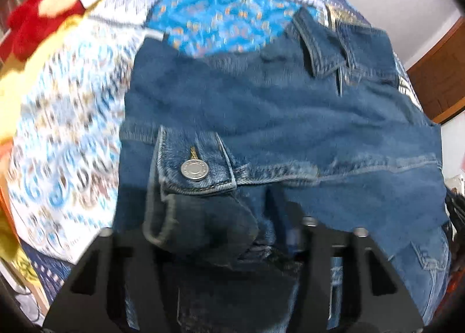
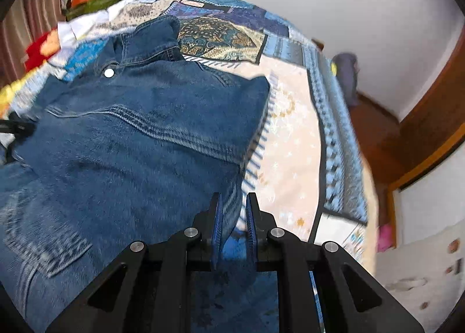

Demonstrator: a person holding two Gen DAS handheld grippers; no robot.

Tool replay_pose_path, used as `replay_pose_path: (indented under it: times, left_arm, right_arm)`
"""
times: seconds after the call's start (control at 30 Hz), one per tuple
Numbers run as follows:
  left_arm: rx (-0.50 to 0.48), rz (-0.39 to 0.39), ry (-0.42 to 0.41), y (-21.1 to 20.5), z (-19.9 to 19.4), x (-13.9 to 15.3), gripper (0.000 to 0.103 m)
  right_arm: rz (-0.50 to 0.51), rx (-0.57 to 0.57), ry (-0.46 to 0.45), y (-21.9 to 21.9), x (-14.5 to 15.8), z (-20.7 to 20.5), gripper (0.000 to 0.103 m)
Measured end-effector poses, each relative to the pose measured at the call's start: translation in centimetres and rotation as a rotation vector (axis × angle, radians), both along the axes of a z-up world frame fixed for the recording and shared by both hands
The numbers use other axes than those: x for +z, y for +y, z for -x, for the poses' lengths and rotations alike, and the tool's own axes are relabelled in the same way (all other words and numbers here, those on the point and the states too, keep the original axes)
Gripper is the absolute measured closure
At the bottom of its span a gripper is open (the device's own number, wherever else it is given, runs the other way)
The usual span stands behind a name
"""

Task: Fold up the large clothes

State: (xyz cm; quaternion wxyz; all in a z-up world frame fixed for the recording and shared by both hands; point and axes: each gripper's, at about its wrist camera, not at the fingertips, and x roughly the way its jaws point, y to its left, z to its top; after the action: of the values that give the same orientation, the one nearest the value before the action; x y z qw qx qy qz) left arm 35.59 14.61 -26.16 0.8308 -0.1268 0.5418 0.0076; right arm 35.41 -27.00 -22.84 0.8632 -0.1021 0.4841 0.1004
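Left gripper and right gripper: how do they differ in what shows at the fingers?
The left gripper has its fingers buried under a bunched buttoned cuff of the denim jacket, so the pads are hidden. The right gripper shows both blue-padded fingers plainly, set close together on the jacket's edge. The left view is filled by denim; the right also shows the patterned bedspread. Both point down at the same jacket.

Right tongs (image 2: 234,202): black angular frame, silver round screws, blue ribbed pads; left tongs (image 1: 232,234): same black frame, silver screws.
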Motion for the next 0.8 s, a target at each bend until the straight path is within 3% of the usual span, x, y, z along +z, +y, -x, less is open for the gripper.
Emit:
replay_pose_path:
  times: [0.07, 0.2, 0.4, 0.47, 0.6, 0.7, 0.8]
  left_arm:
    - [0.0, -0.066, -0.018, -0.8, -0.7, 1.5, 0.078]
    - [-0.017, -0.152, -0.144, -2.1, -1.5, 6.3, 0.079]
    - [-0.043, -0.252, -0.44, -3.6, -1.2, 14.6, 0.079]
    - [-0.035, -0.246, -0.503, -3.4, -1.2, 15.8, 0.079]
    - [-0.027, -0.233, -0.449, -1.9, -1.4, 13.7, 0.078]
    - [-0.043, -0.281, -0.314, -1.1, -1.9, 9.5, 0.077]
    - [-0.064, -0.267, -0.156, 0.1, -2.2, 4.4, 0.074]
  right_arm:
    - [-0.013, -0.022, 0.06, -0.9, -0.3, 0.0, 0.092]
    - [-0.12, -0.052, 0.099, -2.6, 0.4, -0.1, 0.092]
    - [-0.268, -0.1, 0.02, -3.4, 4.6, -1.5, 0.092]
    - [-0.28, -0.092, -0.01, -2.7, 5.7, -2.2, 0.092]
    - [-0.207, -0.065, -0.016, 0.1, 5.0, -4.3, 0.092]
    - [-0.132, -0.124, 0.061, 1.3, 1.7, -6.6, 0.092]
    - [-0.151, -0.134, 0.071, 1.5, -0.2, -6.9, 0.092]
